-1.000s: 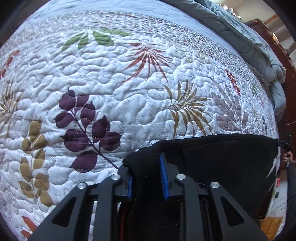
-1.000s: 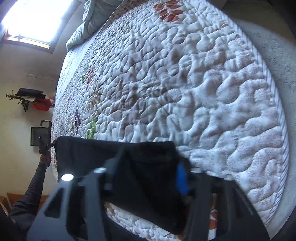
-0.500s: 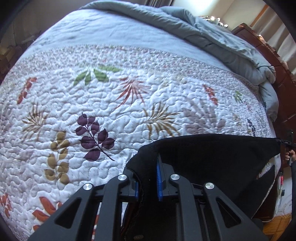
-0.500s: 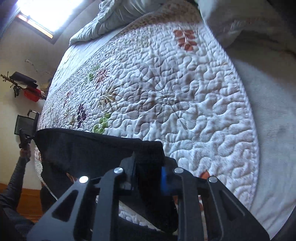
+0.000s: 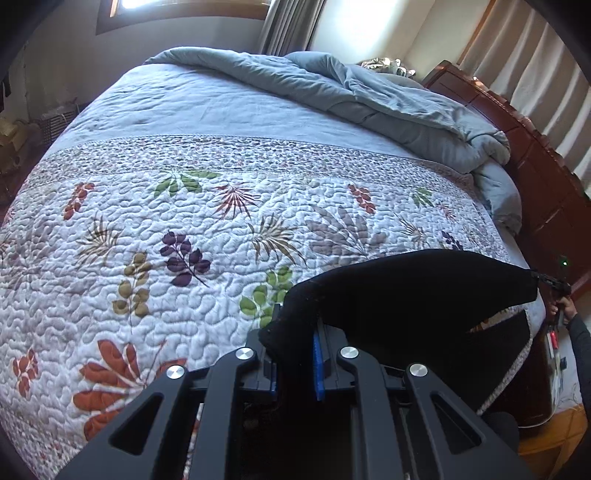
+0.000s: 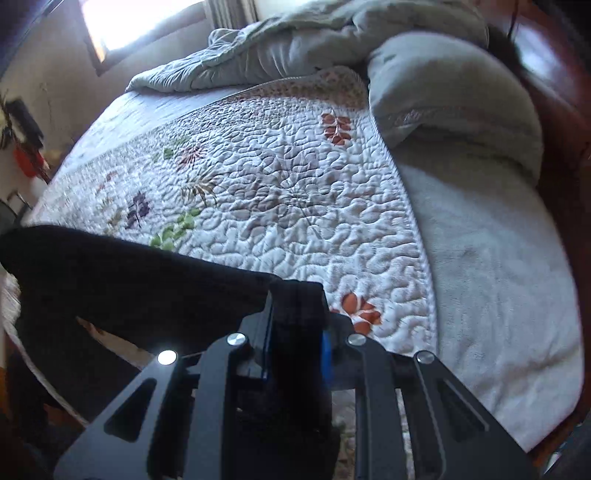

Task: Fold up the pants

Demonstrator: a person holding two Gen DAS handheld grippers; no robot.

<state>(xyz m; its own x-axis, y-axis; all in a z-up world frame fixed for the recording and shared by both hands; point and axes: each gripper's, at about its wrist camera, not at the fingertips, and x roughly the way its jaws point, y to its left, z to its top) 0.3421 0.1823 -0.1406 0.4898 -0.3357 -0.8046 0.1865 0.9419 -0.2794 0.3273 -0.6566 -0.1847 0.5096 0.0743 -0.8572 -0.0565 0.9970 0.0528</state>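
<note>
The black pants (image 5: 417, 295) hang stretched in the air between my two grippers, above the near edge of the bed. My left gripper (image 5: 295, 332) is shut on one end of the cloth's top edge. My right gripper (image 6: 297, 317) is shut on the other end of the pants (image 6: 122, 273). In the left wrist view the right gripper (image 5: 554, 286) shows small at the far right, pinching the cloth's corner. The cloth sags a little between the grips, and its lower part hangs down in front of the bed's edge.
The bed is covered by a white quilt with leaf prints (image 5: 221, 229). A rumpled grey-blue duvet (image 5: 369, 96) lies at the far side. A grey pillow (image 6: 450, 92) lies by the dark wooden headboard (image 5: 535, 162). A window (image 6: 140, 26) is behind the bed.
Both grippers have risen and tilted up with the pants, so the views now take in the whole bed, duvet and walls. The pants stay gripped at both ends.
</note>
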